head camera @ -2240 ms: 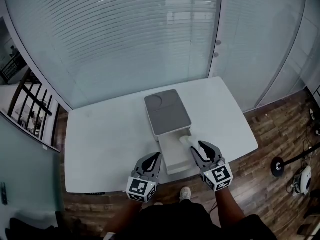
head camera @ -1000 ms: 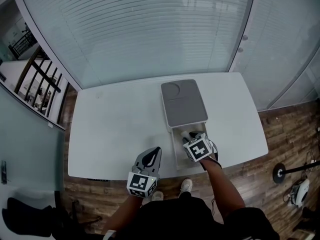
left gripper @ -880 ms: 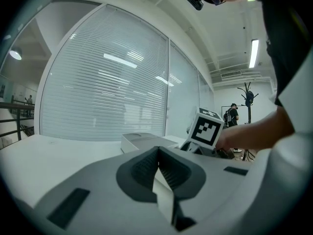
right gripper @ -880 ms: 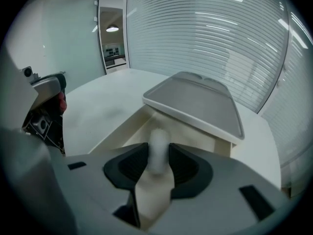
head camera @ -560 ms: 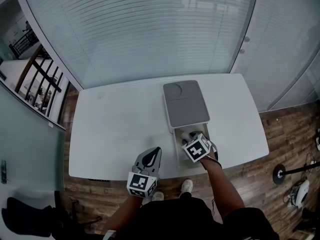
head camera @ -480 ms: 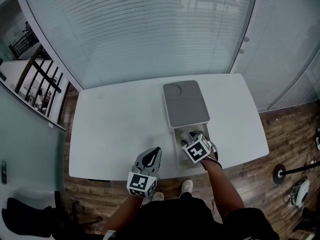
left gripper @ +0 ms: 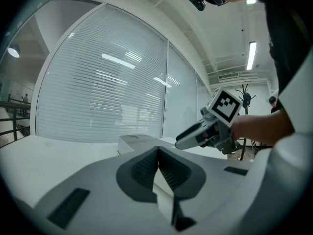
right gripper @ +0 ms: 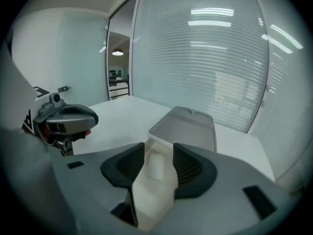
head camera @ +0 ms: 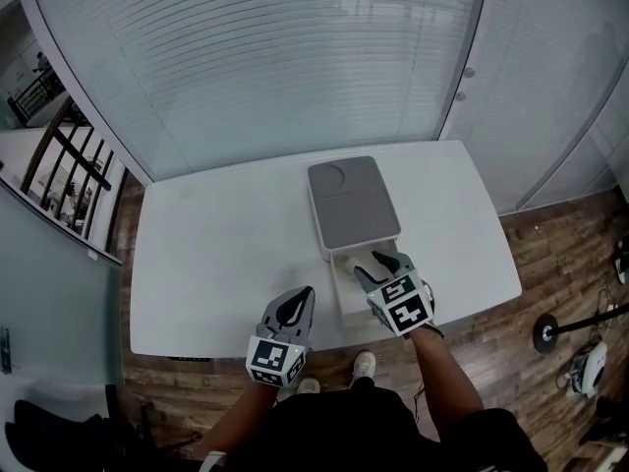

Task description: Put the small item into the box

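The grey box [head camera: 352, 205] lies on the white table [head camera: 216, 254] with its white drawer [head camera: 344, 293] pulled out toward me. My right gripper [head camera: 371, 265] hovers over the drawer and its jaws are opening. In the right gripper view a small white item [right gripper: 155, 170] lies in the drawer below the gap between the jaws, and the pads do not touch it. My left gripper [head camera: 295, 303] hangs at the table's near edge, left of the drawer, shut and empty. The box lid [right gripper: 188, 126] stands just beyond the right jaws.
Frosted glass walls with blinds rise behind the table. Wooden floor shows to the right and below, with a lamp base [head camera: 546, 332] on it. A railing [head camera: 59, 165] stands at the far left. The person's shoe [head camera: 363, 365] shows under the table edge.
The right gripper carried the white item from beside the drawer to over it, then spread its jaws and drew back slightly. The left gripper stayed put.
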